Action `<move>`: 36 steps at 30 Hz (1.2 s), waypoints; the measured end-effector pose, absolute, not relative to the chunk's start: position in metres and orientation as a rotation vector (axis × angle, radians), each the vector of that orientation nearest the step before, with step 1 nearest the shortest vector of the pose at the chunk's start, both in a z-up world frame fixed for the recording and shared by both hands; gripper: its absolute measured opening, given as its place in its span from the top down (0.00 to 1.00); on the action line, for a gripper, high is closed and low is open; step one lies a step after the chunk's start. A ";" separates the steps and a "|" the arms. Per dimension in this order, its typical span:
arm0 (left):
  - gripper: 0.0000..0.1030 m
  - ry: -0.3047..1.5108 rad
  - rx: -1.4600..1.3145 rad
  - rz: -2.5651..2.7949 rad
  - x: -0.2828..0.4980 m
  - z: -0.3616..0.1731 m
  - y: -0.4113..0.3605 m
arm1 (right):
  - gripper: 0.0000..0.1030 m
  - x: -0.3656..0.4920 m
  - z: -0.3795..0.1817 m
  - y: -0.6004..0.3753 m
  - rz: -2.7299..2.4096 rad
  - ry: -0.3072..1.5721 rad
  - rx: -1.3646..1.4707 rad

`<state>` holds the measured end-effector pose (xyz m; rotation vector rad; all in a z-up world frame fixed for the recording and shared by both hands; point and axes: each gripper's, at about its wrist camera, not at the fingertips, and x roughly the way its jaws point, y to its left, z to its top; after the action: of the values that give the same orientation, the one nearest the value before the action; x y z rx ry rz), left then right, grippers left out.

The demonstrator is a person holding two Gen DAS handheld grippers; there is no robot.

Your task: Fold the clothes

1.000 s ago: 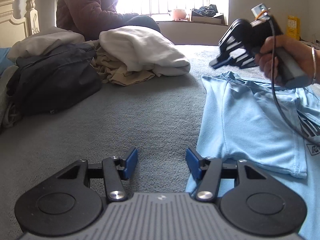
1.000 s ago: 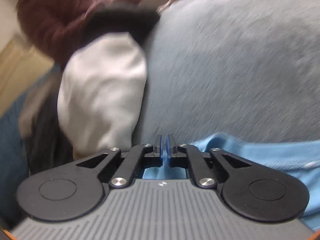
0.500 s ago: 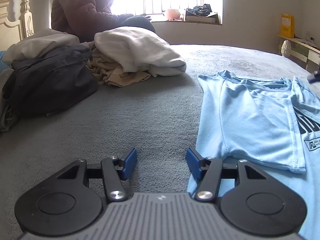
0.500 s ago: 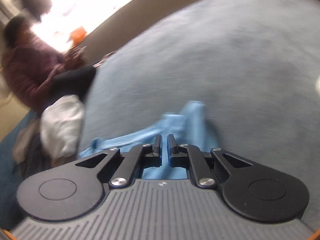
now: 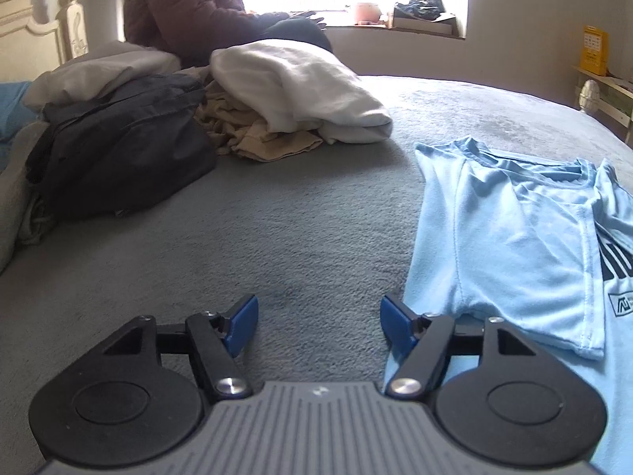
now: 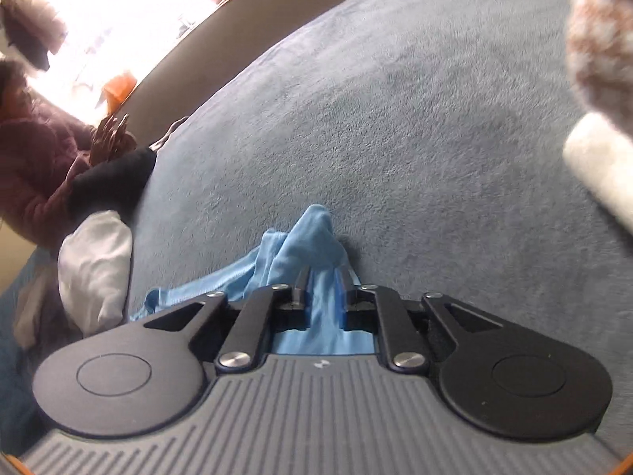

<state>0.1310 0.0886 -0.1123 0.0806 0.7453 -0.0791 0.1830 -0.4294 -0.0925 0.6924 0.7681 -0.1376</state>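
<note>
A light blue T-shirt (image 5: pixel 514 229) with a dark print lies spread on the grey-blue bed cover (image 5: pixel 308 217), its left sleeve folded in over the chest. My left gripper (image 5: pixel 318 318) is open and empty, low over the cover at the shirt's left edge. In the right wrist view my right gripper (image 6: pixel 321 297) is partly open with a bunched fold of the blue shirt (image 6: pixel 304 245) between its blue pads, over the cover (image 6: pixel 415 138).
A pile of clothes lies at the back left: a white garment (image 5: pixel 300 87), a beige one (image 5: pixel 253 134), a dark bag-like bundle (image 5: pixel 118 158). A person in a maroon jacket (image 5: pixel 186 4) sits behind it by the window. A headboard (image 5: pixel 35 27) stands at far left.
The right gripper has swung off to the right, out of the left wrist view, and its jaws have parted from shut to slightly open around the shirt fabric. The left gripper has stayed open, barely moving.
</note>
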 end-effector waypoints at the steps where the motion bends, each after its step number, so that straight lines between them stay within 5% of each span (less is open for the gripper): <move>1: 0.32 0.753 0.062 -0.073 0.129 -0.110 0.092 | 0.75 0.178 -0.093 -0.433 -0.139 0.763 0.689; 13: 0.32 0.804 -0.015 -0.041 0.122 -0.110 0.104 | 0.72 0.209 -0.148 -0.454 -0.145 0.745 1.018; 17: 0.30 0.803 -0.005 -0.040 0.123 -0.112 0.101 | 0.72 0.224 -0.153 -0.443 -0.133 0.745 0.988; 20: 0.29 0.798 0.005 -0.039 0.122 -0.113 0.100 | 0.96 0.224 -0.148 -0.434 -0.120 0.714 0.930; 27: 0.29 0.791 0.030 -0.043 0.124 -0.115 0.096 | 0.96 0.201 -0.132 -0.413 -0.191 0.645 0.637; 36: 0.29 0.791 0.028 -0.035 0.123 -0.115 0.095 | 0.93 0.213 -0.132 -0.424 -0.182 0.653 0.625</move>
<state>0.1233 0.0949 -0.1147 0.0277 0.7912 -0.0354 0.2129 -0.4242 -0.1321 0.6247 0.6531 -0.1815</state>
